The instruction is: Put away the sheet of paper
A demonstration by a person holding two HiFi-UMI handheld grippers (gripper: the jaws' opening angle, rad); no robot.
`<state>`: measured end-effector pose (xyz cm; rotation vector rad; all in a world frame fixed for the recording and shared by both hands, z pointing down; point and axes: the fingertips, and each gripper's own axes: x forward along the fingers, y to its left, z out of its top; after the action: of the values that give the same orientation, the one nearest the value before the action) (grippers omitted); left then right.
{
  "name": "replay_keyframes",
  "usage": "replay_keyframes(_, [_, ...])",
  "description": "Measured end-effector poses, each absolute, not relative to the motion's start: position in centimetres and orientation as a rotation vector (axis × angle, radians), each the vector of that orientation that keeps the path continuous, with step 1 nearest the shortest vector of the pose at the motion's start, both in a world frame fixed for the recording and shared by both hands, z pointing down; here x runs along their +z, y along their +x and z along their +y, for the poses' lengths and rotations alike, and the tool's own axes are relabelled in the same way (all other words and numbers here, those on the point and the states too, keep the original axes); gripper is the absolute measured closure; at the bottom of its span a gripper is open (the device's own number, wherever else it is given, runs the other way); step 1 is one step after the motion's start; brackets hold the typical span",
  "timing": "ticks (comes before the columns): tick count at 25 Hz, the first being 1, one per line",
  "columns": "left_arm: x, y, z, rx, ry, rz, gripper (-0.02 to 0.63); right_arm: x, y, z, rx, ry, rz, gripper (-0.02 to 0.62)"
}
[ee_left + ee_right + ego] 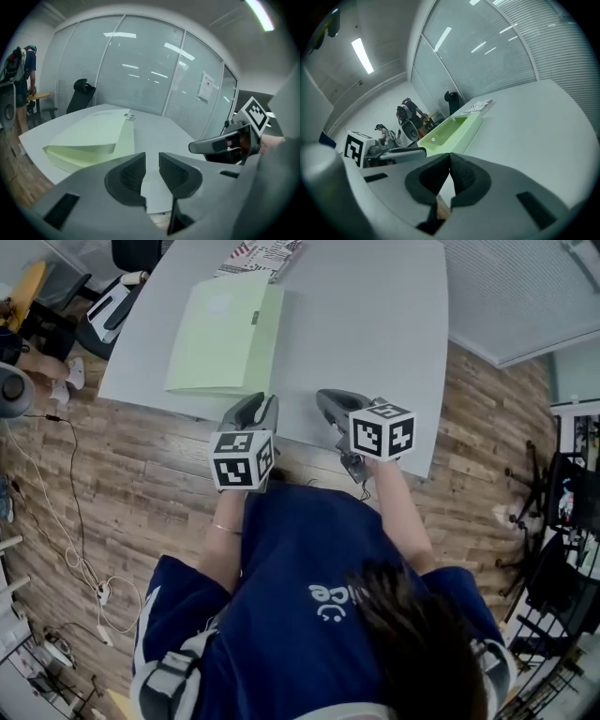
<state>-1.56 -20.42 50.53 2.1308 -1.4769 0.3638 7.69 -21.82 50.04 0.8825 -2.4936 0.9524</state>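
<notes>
The left gripper (151, 165) has its ribbed dark pads a narrow gap apart, with nothing between them. The right gripper (449, 164) is pinched together, empty. Just ahead of the left one, the pale green paper folder (225, 338) lies flat on the smooth white table (375, 324).

The right gripper (449, 163) is hovering clamped, empty; a green folder (450, 132), perhaps a tray, is lying at twelve o'clock.
</notes>
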Motion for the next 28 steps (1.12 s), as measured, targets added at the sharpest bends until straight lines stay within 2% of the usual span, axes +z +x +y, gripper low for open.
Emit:
replay_keyframes(8, [47.7,-0.7,-16.0,0.187,2.191,-1.556,0.528,49.2,8.0,-20.2,0.721,1.038,-2.553,0.586])
replay_keyframes(11, [46.8,-1.0,-15.3,0.187,2.214,-1.638,0.6,49.7,8.1,-19.4,0.685,1.057,-2.534,0.587])
replay_keyframes(28, [46.2,-0.9,-12.5,0.191,2.196,-1.753,0.601,49.2,7.6,-17.0,0.467,1.052,-2.564,0.588])
